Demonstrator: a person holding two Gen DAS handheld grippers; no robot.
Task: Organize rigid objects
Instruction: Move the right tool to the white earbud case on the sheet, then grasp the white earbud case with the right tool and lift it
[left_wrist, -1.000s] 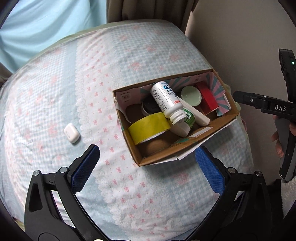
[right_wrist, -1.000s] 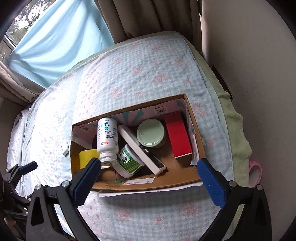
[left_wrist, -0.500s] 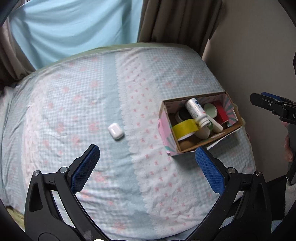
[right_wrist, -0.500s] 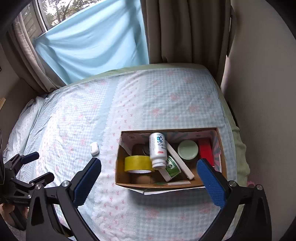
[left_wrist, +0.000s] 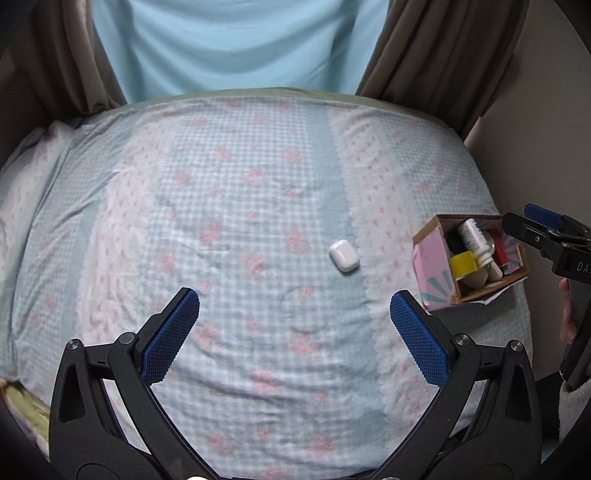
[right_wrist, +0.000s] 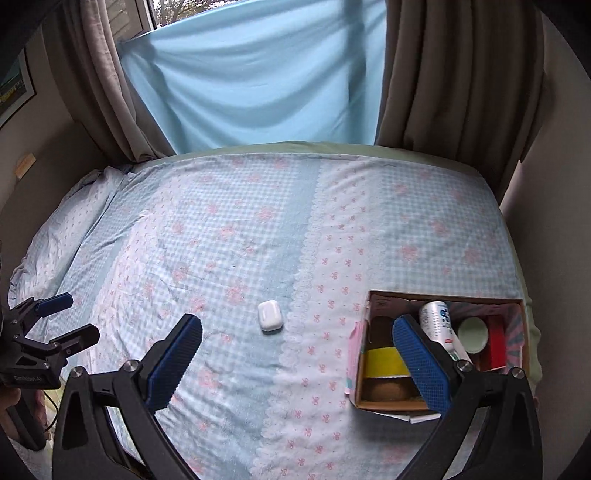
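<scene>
We see a bed under a blue gingham sheet with pink flowers, reaching back to the blue cloth and brown curtains at its far edge. Near the bed's right edge, toward the front right corner, sits an open cardboard box with a pink patterned side.

Inside the box, at its left end, a roll of yellow tape stands on edge with a brown round thing in front of it. A white bottle with blue print lies tilted across the middle. To its right we make out a pale green round lid, and at the right end a red flat box against the striped inner wall. Whatever lies underneath the bottle we cannot tell.

A small white earbud case lies alone on the sheet, closed, left of the box and apart from it, roughly mid-bed.

We hold the left gripper spread wide and empty above the front of the bed, the case ahead of its fingers. The right gripper is likewise wide apart and empty, its right finger overlapping our view of the box.
</scene>
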